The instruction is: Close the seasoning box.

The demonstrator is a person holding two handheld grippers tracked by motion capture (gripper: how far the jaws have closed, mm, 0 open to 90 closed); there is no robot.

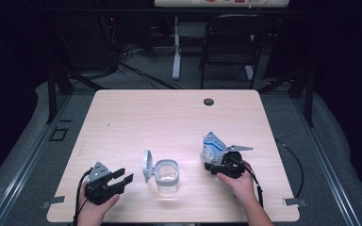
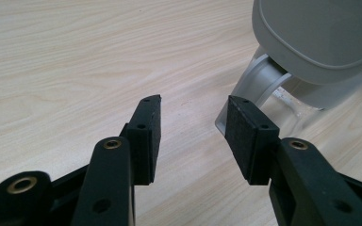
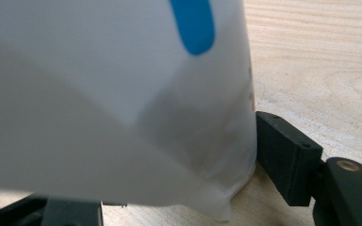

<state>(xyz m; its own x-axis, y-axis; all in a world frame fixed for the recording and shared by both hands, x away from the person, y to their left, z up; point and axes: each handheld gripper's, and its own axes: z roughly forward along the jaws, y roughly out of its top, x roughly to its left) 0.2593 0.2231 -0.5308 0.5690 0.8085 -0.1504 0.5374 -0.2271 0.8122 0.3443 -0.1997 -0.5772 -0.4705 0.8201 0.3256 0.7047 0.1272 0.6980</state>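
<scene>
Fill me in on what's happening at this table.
A person works two handheld grippers at a light wooden table. The right gripper is clamped on a white pouch with blue print, standing on the tabletop. The left gripper rests open, empty, beside a clear square container whose grey hinged lid stands open.

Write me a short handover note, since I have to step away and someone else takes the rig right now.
Left tongs: open, holding nothing, resting on the table just left of the clear container.
Right tongs: closed on the white-and-blue pouch, held upright to the container's right.
Done: container lid is flipped open and stands up on its left side.
Left: probably bring the pouch over the container and empty it in; whether the pouch is already opened cannot be told.
</scene>
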